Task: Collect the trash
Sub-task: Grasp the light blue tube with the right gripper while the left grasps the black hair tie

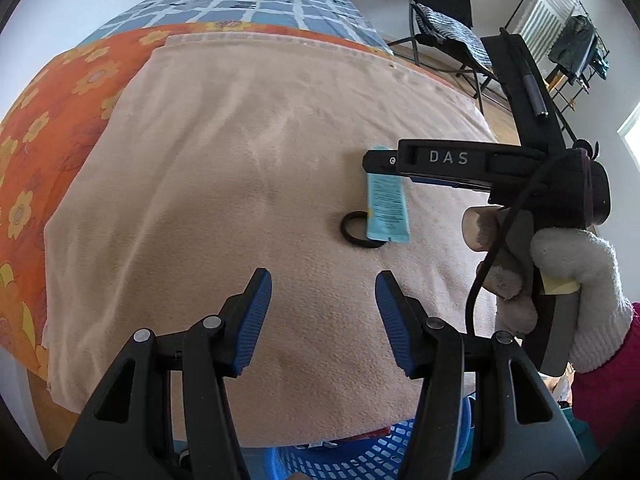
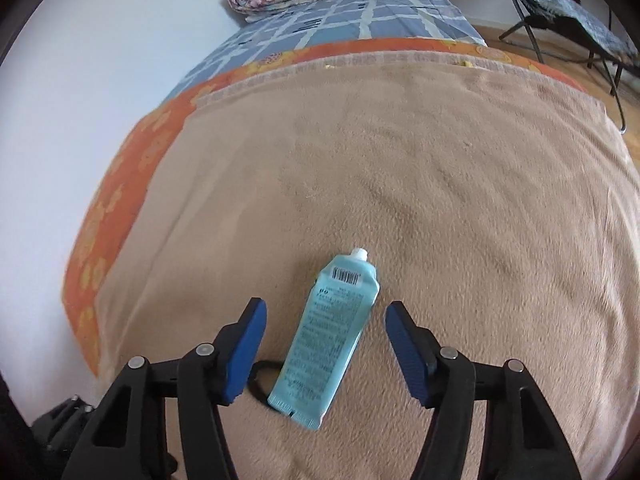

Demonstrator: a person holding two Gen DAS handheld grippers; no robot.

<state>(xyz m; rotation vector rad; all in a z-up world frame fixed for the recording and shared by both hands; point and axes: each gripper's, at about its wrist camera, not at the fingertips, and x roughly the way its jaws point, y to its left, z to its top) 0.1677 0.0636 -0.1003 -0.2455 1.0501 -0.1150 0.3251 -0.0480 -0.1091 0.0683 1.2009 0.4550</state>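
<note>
A light blue tube [image 2: 326, 336] is lying flat on the beige blanket [image 2: 440, 200] covering the bed, its white nozzle pointing away and its crimped end overlapping a black ring [image 1: 356, 232]. The right gripper [image 2: 324, 352] is hovering over it, fingers [image 2: 244, 356] spread wide on either side, gripping nothing. The left gripper [image 1: 322, 320] is waiting nearby, fingers equally wide and empty.

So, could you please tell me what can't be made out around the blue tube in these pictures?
- Black ring: partly under the blue tube in both wrist views.
- Tube's small print: too small and blurred.
- Tube's top end, left wrist view: hidden behind the right gripper.
- Blue basket: cut off by the bottom edge, contents hidden.
</note>
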